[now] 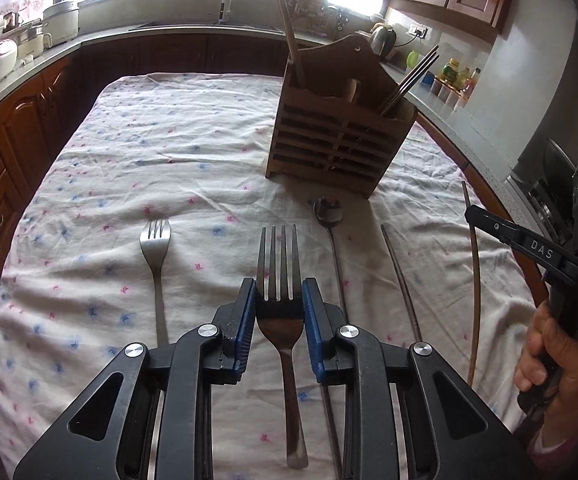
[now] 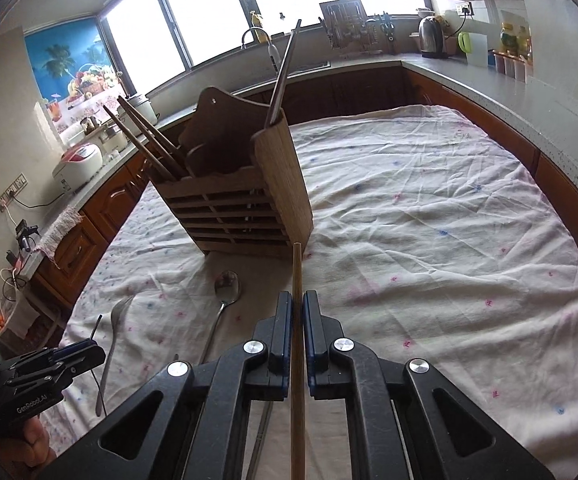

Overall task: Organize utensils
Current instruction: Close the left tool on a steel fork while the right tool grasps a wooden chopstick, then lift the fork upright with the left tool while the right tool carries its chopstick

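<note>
My left gripper point(image 1: 279, 300) is shut on a steel fork point(image 1: 279, 264), its blue pads against the fork's neck, tines pointing forward above the cloth. My right gripper point(image 2: 297, 308) is shut on a wooden chopstick point(image 2: 297, 272) that points toward the wooden utensil holder point(image 2: 245, 204). The holder point(image 1: 333, 136) stands upright on the table and holds chopsticks point(image 2: 145, 140) and a long utensil. On the cloth lie a second fork point(image 1: 155, 240), a spoon point(image 1: 329, 210) and a metal chopstick point(image 1: 401, 276). The held wooden chopstick also shows in the left wrist view point(image 1: 475, 280).
The table is covered by a white flowered cloth point(image 2: 429, 220). Kitchen counters surround it, with a rice cooker point(image 2: 77, 164), a sink tap point(image 2: 255, 36), a kettle point(image 2: 431, 36) and bottles. The right gripper body point(image 1: 545, 256) shows at the right edge of the left wrist view.
</note>
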Demonstrator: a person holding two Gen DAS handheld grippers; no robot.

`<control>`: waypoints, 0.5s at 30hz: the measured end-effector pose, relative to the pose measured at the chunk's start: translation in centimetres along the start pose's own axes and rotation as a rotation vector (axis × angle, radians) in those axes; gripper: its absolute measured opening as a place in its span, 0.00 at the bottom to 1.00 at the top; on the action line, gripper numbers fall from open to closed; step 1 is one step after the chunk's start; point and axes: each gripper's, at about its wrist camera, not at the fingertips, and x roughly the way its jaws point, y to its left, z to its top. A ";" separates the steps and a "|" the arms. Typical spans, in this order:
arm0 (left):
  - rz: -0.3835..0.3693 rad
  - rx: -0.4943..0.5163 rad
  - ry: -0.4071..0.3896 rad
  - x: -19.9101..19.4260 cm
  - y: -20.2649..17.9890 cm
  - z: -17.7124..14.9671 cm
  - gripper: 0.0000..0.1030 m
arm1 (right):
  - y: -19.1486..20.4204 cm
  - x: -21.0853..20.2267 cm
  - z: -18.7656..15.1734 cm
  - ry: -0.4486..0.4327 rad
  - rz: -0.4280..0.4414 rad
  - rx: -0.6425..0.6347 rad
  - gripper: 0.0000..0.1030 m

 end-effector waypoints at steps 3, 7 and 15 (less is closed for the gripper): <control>-0.009 0.005 -0.028 -1.5 -0.2 0.2 0.20 | 0.1 -1.6 0.0 -0.026 0.017 0.005 0.06; -0.018 0.014 -0.069 -3.4 -0.7 0.3 0.20 | 0.4 -4.0 0.0 -0.066 0.034 0.008 0.06; -0.030 0.015 -0.133 -5.9 -1.2 0.7 0.19 | 0.6 -7.5 0.4 -0.141 0.055 0.013 0.06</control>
